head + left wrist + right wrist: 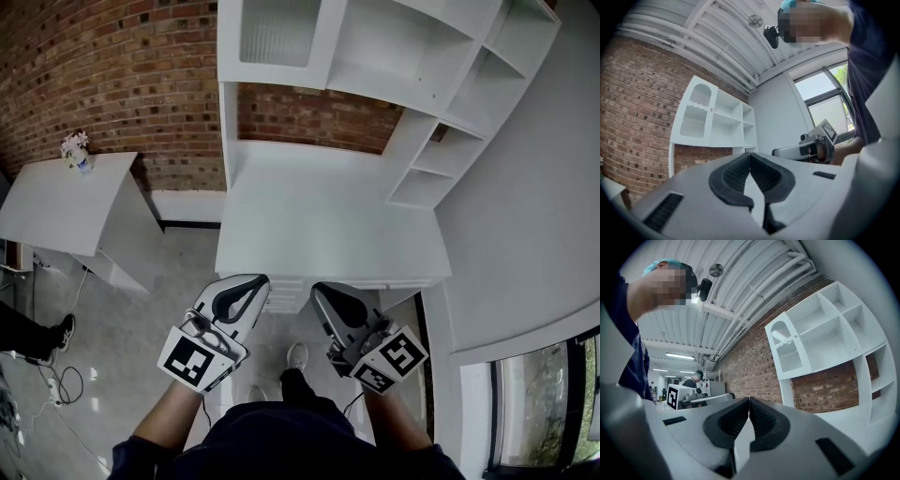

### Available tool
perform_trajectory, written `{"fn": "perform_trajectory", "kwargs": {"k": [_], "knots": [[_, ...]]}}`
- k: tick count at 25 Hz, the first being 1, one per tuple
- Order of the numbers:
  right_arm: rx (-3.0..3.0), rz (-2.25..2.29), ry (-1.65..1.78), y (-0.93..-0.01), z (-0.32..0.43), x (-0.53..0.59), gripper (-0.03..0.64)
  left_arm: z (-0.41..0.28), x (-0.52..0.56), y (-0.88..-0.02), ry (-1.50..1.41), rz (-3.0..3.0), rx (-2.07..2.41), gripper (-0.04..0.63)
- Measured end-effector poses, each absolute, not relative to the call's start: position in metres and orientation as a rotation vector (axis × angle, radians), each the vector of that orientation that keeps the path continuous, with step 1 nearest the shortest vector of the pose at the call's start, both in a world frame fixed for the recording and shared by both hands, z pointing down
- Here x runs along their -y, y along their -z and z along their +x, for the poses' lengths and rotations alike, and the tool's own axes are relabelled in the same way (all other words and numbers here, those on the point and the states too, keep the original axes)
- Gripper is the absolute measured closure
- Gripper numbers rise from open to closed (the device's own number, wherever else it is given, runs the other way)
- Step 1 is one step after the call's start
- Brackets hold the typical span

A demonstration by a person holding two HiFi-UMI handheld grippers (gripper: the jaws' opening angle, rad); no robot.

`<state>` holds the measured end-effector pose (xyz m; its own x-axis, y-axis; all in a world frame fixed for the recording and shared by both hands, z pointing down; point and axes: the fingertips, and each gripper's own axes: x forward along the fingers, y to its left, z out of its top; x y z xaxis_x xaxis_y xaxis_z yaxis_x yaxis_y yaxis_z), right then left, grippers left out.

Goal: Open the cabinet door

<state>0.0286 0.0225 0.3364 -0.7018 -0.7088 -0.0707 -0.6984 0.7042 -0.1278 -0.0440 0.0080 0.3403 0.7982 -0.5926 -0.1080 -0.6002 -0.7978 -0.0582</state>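
Your left gripper [750, 156] and right gripper [749, 401] both have jaws pressed together on nothing, just short of the white desk [328, 225], while the cabinet door [277, 33] stands shut well ahead and above them, its top cut off in the head view.

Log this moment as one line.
left gripper: shut, empty | right gripper: shut, empty | cabinet door: closed, untouched | position: both grippers low, in front of desk
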Motion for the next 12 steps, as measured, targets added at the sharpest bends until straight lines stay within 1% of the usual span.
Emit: {"fn": "perform_trajectory", "kwargs": {"k": [12], "knots": [[-2.822, -1.002, 0.122, -0.328, 0.070, 0.080, 0.591, 0.007, 0.088, -0.329, -0.122, -2.826, -1.058, 0.588]]}}
